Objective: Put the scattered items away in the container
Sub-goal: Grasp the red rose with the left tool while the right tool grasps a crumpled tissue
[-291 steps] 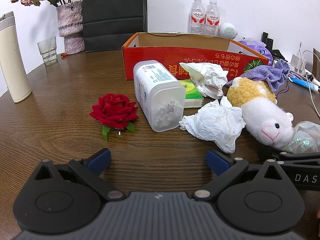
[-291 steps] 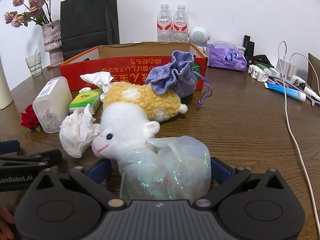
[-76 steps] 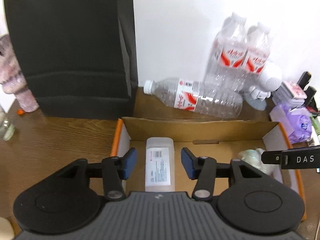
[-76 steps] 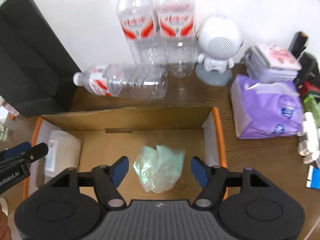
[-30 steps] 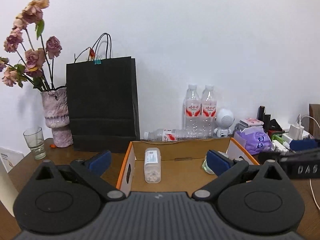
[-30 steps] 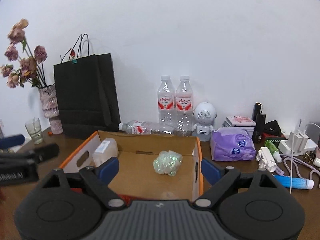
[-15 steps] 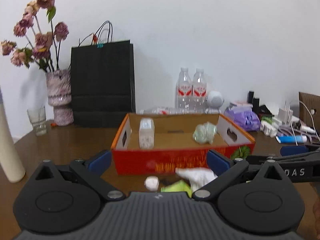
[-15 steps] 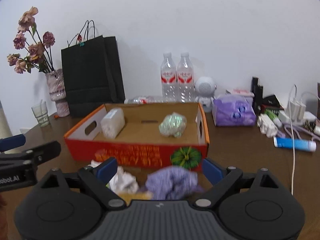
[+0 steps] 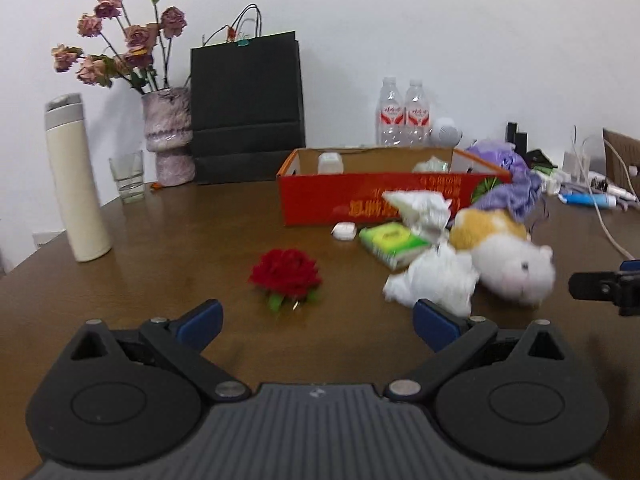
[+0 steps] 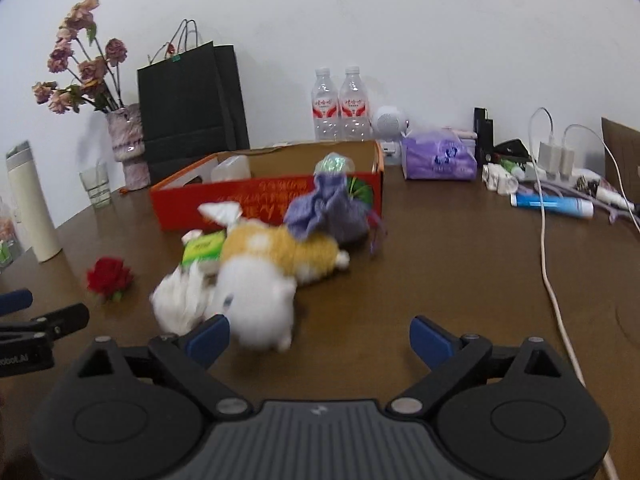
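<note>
Two items already lie inside the red cardboard box (image 10: 272, 196): a clear plastic jar (image 10: 231, 169) at its left end and a shiny crumpled bag (image 10: 334, 165) toward its right. We judge the task barely begun, since most of the clutter remains on the counter (image 9: 180, 240) in front of the box. What we see left to move: a red fabric rose (image 9: 286, 272), a green packet (image 9: 394, 240), a small white case (image 9: 344, 231), two crumpled tissues, one beside the box front (image 9: 420, 206) and one nearer us (image 9: 436, 280), a yellow-and-white plush toy (image 10: 272, 276), and a purple drawstring pouch (image 10: 328, 208) resting against the toy's back.

We hold both tools empty. The left gripper (image 9: 318, 320) has its jaws wide, with bare counter between them and the rose just beyond. The right gripper (image 10: 320, 336) has its jaws opening, already broad, nothing between them; the plush's head sits just beside the left-hand jaw.

Much is smeared by motion: the plush's face, the nearer tissue and the print on the box are hard to read. We cannot see the box floor from this low angle, so anything else inside stays hidden, and the pouch's underside is covered by the toy
</note>
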A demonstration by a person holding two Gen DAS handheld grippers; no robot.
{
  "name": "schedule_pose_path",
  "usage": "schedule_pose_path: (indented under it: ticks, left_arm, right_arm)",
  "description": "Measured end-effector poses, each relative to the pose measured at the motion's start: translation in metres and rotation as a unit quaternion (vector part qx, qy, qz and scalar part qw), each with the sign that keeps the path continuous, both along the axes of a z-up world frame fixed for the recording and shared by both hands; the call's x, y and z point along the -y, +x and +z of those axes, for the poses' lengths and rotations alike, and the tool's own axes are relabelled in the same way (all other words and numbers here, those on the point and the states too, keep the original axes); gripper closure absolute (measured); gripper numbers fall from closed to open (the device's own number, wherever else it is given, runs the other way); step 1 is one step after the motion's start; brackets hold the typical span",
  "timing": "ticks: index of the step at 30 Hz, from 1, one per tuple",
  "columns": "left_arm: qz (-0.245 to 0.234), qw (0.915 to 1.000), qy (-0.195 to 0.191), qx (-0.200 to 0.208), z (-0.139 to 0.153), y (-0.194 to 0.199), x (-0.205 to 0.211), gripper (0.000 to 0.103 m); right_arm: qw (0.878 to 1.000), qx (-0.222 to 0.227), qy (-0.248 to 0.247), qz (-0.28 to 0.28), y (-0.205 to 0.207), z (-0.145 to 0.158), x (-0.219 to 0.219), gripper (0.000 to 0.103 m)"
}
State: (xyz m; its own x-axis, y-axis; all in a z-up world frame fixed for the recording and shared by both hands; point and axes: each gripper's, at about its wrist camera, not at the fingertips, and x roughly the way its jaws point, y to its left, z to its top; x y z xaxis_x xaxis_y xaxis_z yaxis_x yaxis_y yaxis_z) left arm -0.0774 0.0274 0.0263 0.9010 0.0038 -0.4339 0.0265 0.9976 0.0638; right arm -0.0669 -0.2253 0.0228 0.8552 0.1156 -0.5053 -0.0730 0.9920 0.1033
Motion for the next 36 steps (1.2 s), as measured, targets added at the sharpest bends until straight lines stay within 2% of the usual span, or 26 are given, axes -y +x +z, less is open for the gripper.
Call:
schedule_pose_path:
  ticks: [4, 9, 13, 17, 19, 21, 23, 25, 26, 28, 31, 33, 35, 36]
  left_arm:
    - [-0.005, 0.9999, -0.005, -0.01, -0.002, -0.011, -0.005, 0.0]
    - [0.001, 0.9998, -0.01, -0.018, 0.001, 0.003, -0.014, 0.0]
    - [-0.004, 0.9989, 0.012, -0.046, 0.007, 0.043, -0.02, 0.0]
    - [0.001, 0.9987, -0.006, -0.051, 0.01, 0.084, -0.029, 0.0]
    - [-0.008, 0.9984, -0.023, -0.05, 0.009, 0.1, -0.032, 0.002]
    - [-0.009, 0.9978, -0.027, -0.06, 0.006, 0.115, -0.032, 0.011]
    - [-0.002, 0.9966, -0.027, -0.078, 0.001, 0.127, -0.031, 0.028]
    - [0.001, 0.9946, -0.037, -0.097, -0.004, 0.133, -0.034, 0.041]
    - [0.0, 0.9937, -0.043, -0.103, -0.007, 0.133, -0.035, 0.052]
    - [0.0, 0.9932, -0.043, -0.108, -0.01, 0.13, -0.038, 0.061]
    - [0.002, 0.9942, -0.037, -0.101, -0.009, 0.117, -0.041, 0.065]
    - [-0.001, 0.9947, -0.039, -0.096, -0.007, 0.108, -0.041, 0.066]
    - [-0.007, 0.9955, -0.035, -0.088, -0.004, 0.096, -0.037, 0.066]
    - [-0.01, 0.9958, -0.036, -0.084, -0.001, 0.09, -0.035, 0.066]
  right_arm:
    - [0.999, 0.013, -0.044, 0.012, -0.023, -0.006, -0.009, 0.006]
    - [0.997, 0.016, -0.065, 0.032, -0.027, -0.007, -0.017, 0.007]
    - [0.998, 0.013, -0.045, 0.041, -0.013, 0.0, -0.02, 0.009]
    - [0.997, 0.003, -0.006, 0.071, 0.005, 0.01, -0.029, 0.025]
    - [0.995, 0.015, 0.006, 0.1, 0.011, 0.015, -0.041, 0.026]
    - [0.992, 0.025, 0.002, 0.126, 0.018, 0.019, -0.056, 0.027]
    - [0.988, 0.028, -0.007, 0.149, 0.029, 0.02, -0.075, 0.033]
    - [0.986, 0.021, -0.015, 0.163, 0.043, 0.016, -0.091, 0.039]
    - [0.986, 0.014, -0.019, 0.165, 0.052, 0.013, -0.098, 0.043]
    - [0.987, -0.002, -0.028, 0.16, 0.067, 0.006, -0.108, 0.046]
    - [0.988, -0.022, -0.06, 0.14, 0.082, -0.004, -0.12, 0.05]
    - [0.989, -0.023, -0.085, 0.123, 0.086, -0.01, -0.123, 0.06]
    - [0.989, -0.021, -0.093, 0.111, 0.087, -0.011, -0.121, 0.077]
    - [0.99, -0.021, -0.086, 0.106, 0.088, -0.01, -0.118, 0.079]
